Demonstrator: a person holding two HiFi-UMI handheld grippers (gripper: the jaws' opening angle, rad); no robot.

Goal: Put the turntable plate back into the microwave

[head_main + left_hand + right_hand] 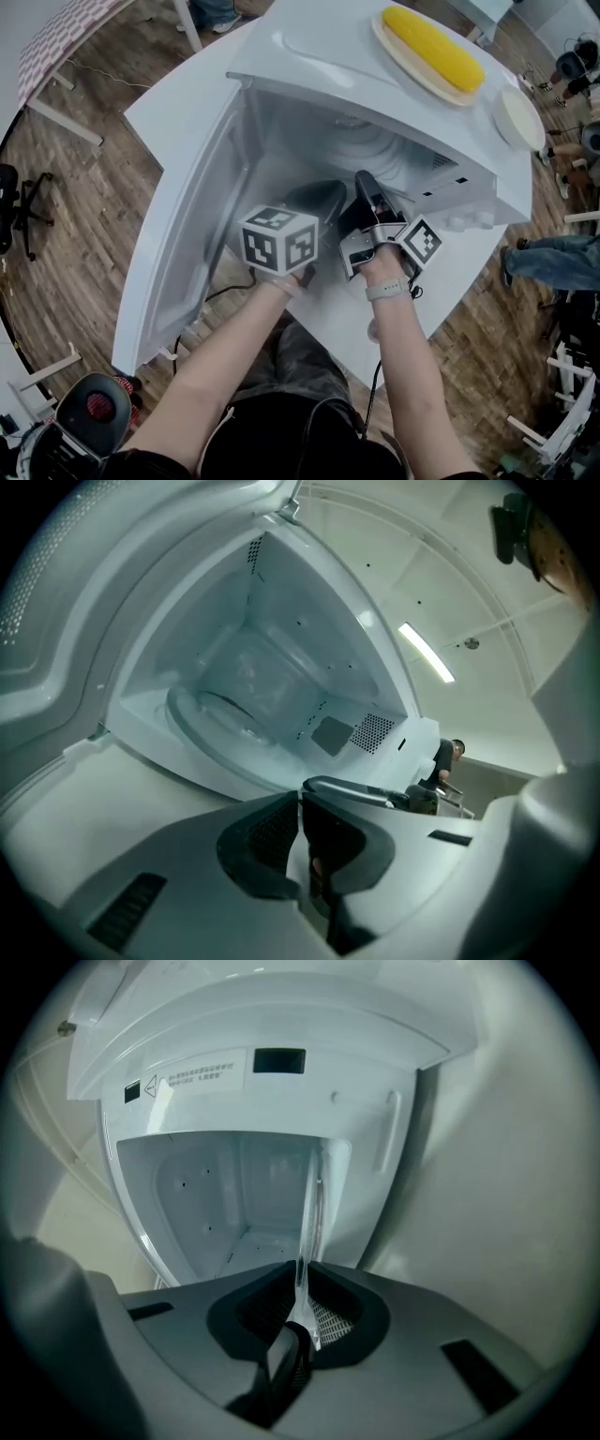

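The clear turntable plate (310, 1208) stands on edge, pinched in the right claw (302, 1302) at the open microwave's (234, 1063) mouth. The left claw (302, 841), at the right one's 9 o'clock, is narrowed to a slit and holds nothing. Corn (433, 47) lies on the microwave's top at 1 o'clock.

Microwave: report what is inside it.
A clear glass plate reaches into the cavity, its near edge gripped by the right tool. Nothing else shows against the walls. The floor under the plate is blurred by the glass; no roller ring can be made out.
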